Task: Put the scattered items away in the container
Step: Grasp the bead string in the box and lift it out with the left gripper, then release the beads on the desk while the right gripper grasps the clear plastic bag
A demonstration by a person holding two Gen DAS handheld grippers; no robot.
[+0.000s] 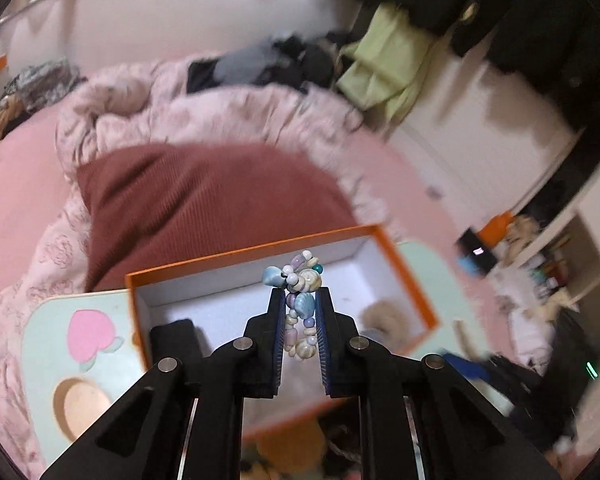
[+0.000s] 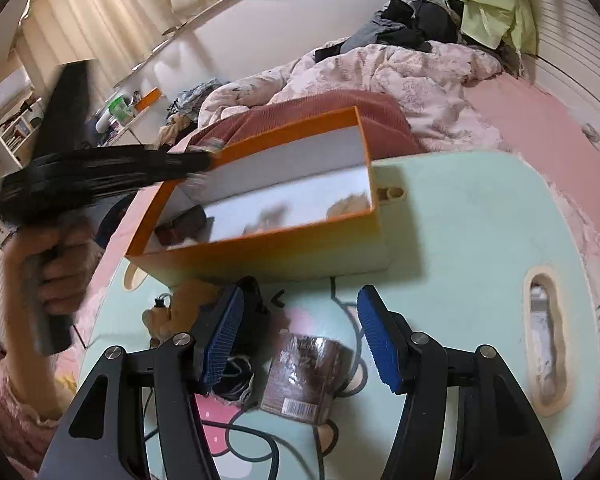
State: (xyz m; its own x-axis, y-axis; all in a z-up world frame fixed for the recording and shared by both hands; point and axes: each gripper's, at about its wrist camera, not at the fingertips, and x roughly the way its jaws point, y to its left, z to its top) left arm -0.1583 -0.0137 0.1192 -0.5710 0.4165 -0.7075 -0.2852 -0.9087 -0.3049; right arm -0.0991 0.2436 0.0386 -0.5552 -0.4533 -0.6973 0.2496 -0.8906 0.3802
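Left gripper (image 1: pixel 299 294) clamped on pastel shell-and-bead bracelet (image 1: pixel 300 304), held over open orange cardboard box (image 1: pixel 256 248). Right gripper (image 2: pixel 298 334) gaping, nothing gripped; brown barcoded packet (image 2: pixel 302 376) at its 6 o'clock.

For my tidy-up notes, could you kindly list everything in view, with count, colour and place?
Shell bracelet: one, pale blue, white and lilac, clamped in the left tongs above the box.
Box: one, orange outside, white inside, open on the tray table.
Tray table: one, mint green, on the bed.
Brown packet: one, on the tray table, below the right tongs.
Quilt: one, pale pink, behind the box.
Left tongs: black, blue pads, shut on the bracelet.
Right tongs: black, blue pads, open, empty.
Hand: one, gripping the left handle.
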